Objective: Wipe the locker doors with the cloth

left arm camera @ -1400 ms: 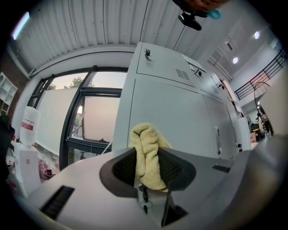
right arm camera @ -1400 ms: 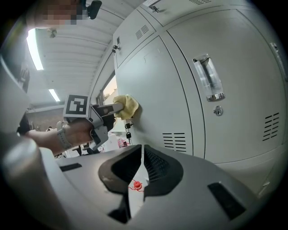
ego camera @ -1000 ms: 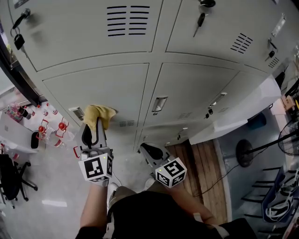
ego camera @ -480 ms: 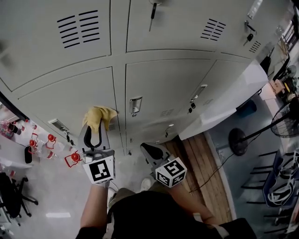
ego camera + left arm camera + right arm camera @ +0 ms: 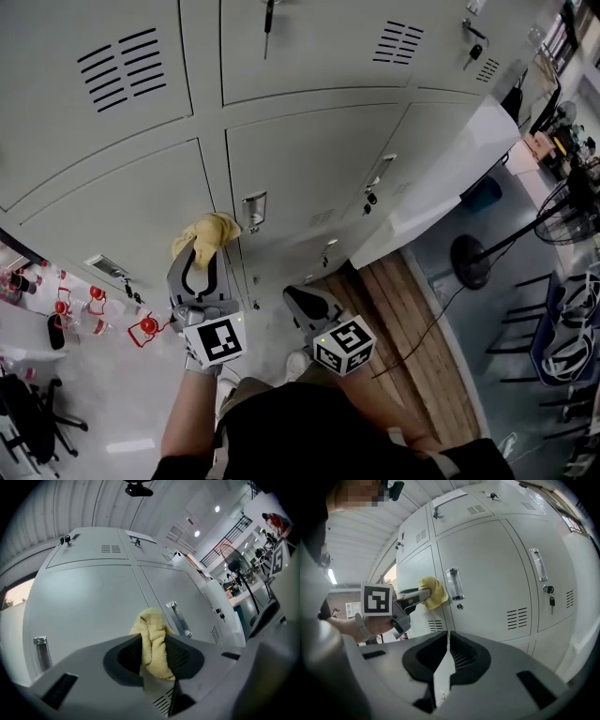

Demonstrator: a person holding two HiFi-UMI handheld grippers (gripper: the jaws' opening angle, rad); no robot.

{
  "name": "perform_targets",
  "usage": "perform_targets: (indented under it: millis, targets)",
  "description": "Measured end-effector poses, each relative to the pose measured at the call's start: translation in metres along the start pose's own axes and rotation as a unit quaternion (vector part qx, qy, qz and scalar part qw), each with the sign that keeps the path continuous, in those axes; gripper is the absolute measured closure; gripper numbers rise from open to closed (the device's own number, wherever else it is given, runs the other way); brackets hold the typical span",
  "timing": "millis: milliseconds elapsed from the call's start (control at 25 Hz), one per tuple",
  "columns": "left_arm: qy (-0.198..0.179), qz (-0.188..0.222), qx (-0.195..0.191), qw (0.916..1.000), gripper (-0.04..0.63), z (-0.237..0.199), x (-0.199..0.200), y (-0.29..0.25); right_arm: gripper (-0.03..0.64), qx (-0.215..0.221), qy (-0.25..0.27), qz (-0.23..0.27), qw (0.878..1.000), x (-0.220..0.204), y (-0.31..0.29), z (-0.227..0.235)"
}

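Observation:
Grey locker doors [image 5: 300, 159] fill the upper part of the head view. A yellow cloth [image 5: 210, 232] is pressed against the lower left door, beside the seam and just left of the middle door's handle [image 5: 253, 208]. My left gripper [image 5: 199, 253] is shut on the cloth [image 5: 154, 644], which bulges out past the jaws toward the door [image 5: 89, 602]. My right gripper [image 5: 305, 302] hangs lower and further right, away from the lockers, jaws shut with nothing between them [image 5: 447, 637]. The right gripper view shows the cloth [image 5: 431, 591] touching the door next to the handle [image 5: 454, 584].
Keys hang from locks on the upper doors [image 5: 269, 14] and a lower door [image 5: 552, 602]. Red-capped bottles [image 5: 94, 302] stand on the floor at the left, with an office chair [image 5: 28, 412] near them. A standing fan [image 5: 562, 211] and a wooden floor strip [image 5: 412, 319] lie to the right.
My left gripper has carried the cloth rightward across the lower left door, from that door's handle to the seam near the middle door's handle. The right gripper has stayed put.

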State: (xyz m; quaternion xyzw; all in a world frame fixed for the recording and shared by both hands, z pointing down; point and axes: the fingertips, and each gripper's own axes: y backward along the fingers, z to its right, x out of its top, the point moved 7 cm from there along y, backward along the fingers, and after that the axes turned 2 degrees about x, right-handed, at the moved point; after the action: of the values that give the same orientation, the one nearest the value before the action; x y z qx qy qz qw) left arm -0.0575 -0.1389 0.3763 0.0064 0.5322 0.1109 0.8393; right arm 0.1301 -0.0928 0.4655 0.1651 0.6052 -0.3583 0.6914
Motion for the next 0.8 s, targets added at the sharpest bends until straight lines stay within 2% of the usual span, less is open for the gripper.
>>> perform_targets:
  millis: [240,440,800]
  targets:
    - [-0.033,-0.023,-0.021,0.999,0.482,-0.006,-0.012,0.006,0.586,-0.004,-0.007,0.004,1.0,-0.001,-0.01,-0.018]
    - [-0.041,-0.041,-0.032,0.9978,0.482,-0.021,-0.023,0.015,0.586,0.0,-0.006,0.006,1.0,-0.002,-0.022,-0.036]
    - [-0.067,-0.066,-0.027,0.9952,0.482,-0.06,-0.041,0.039,0.586,0.027,0.001,0.006,1.0,-0.001,-0.053,-0.074]
